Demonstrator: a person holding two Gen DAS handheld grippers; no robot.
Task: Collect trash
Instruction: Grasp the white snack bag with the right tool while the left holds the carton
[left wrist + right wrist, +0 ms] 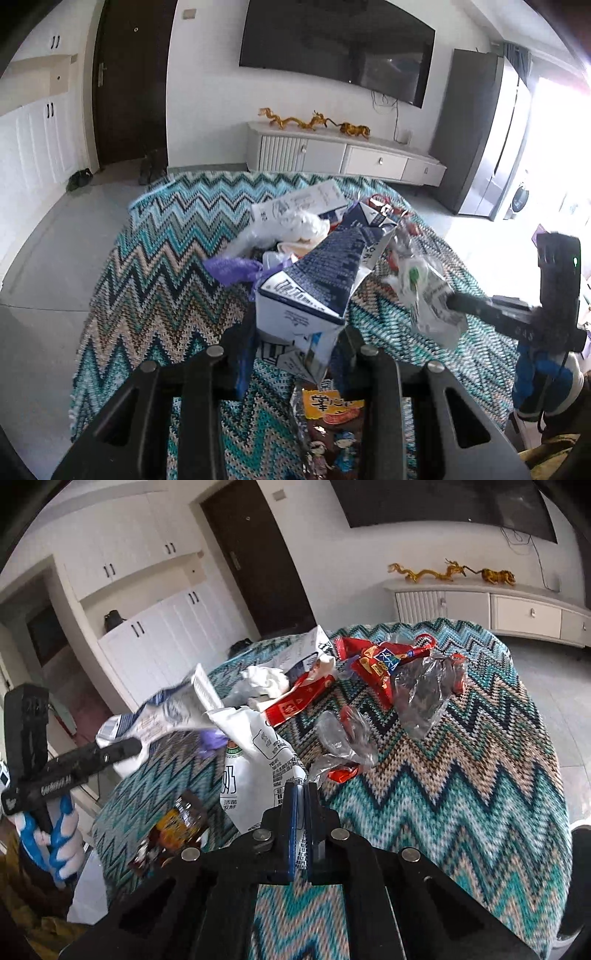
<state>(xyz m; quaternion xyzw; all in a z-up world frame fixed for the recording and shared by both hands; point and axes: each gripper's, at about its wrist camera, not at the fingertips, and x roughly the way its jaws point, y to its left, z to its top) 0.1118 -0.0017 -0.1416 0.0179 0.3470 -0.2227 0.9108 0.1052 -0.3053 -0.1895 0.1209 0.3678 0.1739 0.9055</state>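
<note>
Left wrist view: left gripper (297, 354) is clamped on a crushed blue-and-white carton (314, 295), jaws pinching its lower end, carton lifted clear of the zigzag cloth (155, 280) on the table. Step in hand, as I read it: pick done, carry pending. No bin or bag shows in either view, so the drop point is unknown; the next move calls for finding it first. An orange snack wrapper (332, 417) lies flat on the cloth under the jaws. Behind the carton: a white crumpled bag (295, 225), a purple scrap (236, 267) and a flattened white box (299, 203), all heaped together. The right gripper (452, 301) comes in from the right edge, tip closed on a white printed wrapper (432, 299) held near the carton. Risk of the two loads brushing if both swing inward.

Right wrist view: right gripper (301, 786) has its pads together with the edge of the white printed wrapper (258, 760) nipped between them. A thin hold, could slip. Clear film pieces (424, 694) and (343, 738) and red wrappers (380, 664) remain spread on the cloth (461, 775); a red box (299, 701) and white tissue (266, 679) sit further back. Plenty left. The left gripper (122, 749) holds its carton (166, 716) up at the left, blurred. A gloved hand (55, 845) grips its handle. The snack wrapper (173, 827) lies near the table edge.
</note>
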